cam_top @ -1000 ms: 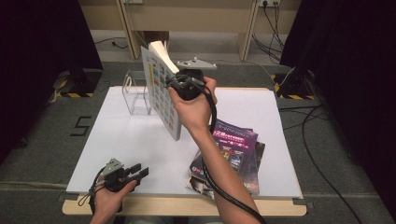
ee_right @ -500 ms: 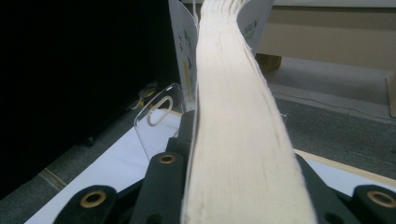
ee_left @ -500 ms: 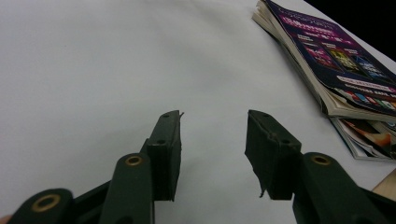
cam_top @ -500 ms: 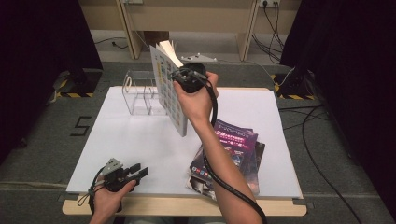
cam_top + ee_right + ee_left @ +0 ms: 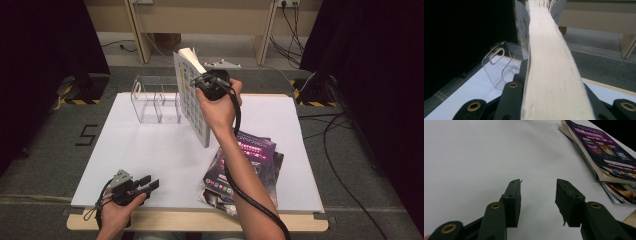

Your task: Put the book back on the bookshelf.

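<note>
A thick book with a white cover printed with a grid is held upright above the middle of the white table, and my right gripper is shut on it near its top. In the right gripper view the cream page block runs straight ahead between both jaws. A clear acrylic rack stands just left of the book, also seen as a clear rack below and left of the pages. My left gripper rests at the front left, open with nothing between its fingers.
A stack of glossy magazines lies at the front right of the table, under the right forearm; the magazines sit to the upper right in the left gripper view. Wooden furniture legs and cables lie on the floor beyond the table's far edge.
The right hand has carried the book slightly farther away and to the right, and the cover now faces the camera less. The left gripper has stayed put.
</note>
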{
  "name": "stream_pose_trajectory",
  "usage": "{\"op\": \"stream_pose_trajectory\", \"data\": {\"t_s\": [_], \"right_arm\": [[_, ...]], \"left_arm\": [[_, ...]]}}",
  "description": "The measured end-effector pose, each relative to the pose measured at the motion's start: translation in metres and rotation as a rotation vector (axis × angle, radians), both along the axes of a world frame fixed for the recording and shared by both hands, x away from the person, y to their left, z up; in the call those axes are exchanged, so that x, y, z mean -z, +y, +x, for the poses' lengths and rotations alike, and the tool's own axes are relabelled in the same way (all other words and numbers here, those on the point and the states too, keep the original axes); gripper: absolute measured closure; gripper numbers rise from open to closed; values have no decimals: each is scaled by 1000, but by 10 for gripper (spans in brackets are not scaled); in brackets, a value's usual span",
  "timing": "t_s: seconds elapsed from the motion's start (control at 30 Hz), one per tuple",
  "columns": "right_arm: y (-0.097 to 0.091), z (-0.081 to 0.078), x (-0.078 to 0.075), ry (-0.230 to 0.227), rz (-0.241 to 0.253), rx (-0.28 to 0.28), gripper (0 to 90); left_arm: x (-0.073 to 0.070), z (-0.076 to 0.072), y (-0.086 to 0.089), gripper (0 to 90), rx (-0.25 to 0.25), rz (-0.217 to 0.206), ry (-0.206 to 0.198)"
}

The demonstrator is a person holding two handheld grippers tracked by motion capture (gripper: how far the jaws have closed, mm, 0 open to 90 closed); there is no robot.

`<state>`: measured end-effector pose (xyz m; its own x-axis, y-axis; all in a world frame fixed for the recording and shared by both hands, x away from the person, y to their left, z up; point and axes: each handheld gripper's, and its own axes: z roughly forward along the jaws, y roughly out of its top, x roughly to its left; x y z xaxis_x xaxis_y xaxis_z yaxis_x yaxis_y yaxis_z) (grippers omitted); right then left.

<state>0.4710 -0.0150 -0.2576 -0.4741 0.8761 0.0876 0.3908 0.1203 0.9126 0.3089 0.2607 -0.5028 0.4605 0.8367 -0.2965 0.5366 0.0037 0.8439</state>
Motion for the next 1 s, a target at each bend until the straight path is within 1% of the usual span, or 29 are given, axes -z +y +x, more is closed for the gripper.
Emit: {"op": "stream_pose_trajectory", "data": {"t_s": [0.23, 0.4, 0.47, 0.67, 0.87, 1.0], "right_arm": [[9, 7, 5, -21, 7, 25, 747], [17, 15, 10, -25, -10, 38, 747], [19, 18, 11, -28, -6, 44, 748], [25, 24, 10, -49, -8, 56, 747], [29, 30, 10, -60, 6, 74, 748], [31, 37, 11, -76, 18, 86, 748]], "left_arm": [[0, 0, 1, 551, -1, 2, 2], [0, 0, 1, 550, -4, -4, -4], [0, 0, 2, 550, -3, -5, -4], [0, 0, 2, 550, -3, 2, -4], [0, 0, 2, 550, -5, 0, -4], [0, 0, 2, 550, -4, 0, -4]]}}
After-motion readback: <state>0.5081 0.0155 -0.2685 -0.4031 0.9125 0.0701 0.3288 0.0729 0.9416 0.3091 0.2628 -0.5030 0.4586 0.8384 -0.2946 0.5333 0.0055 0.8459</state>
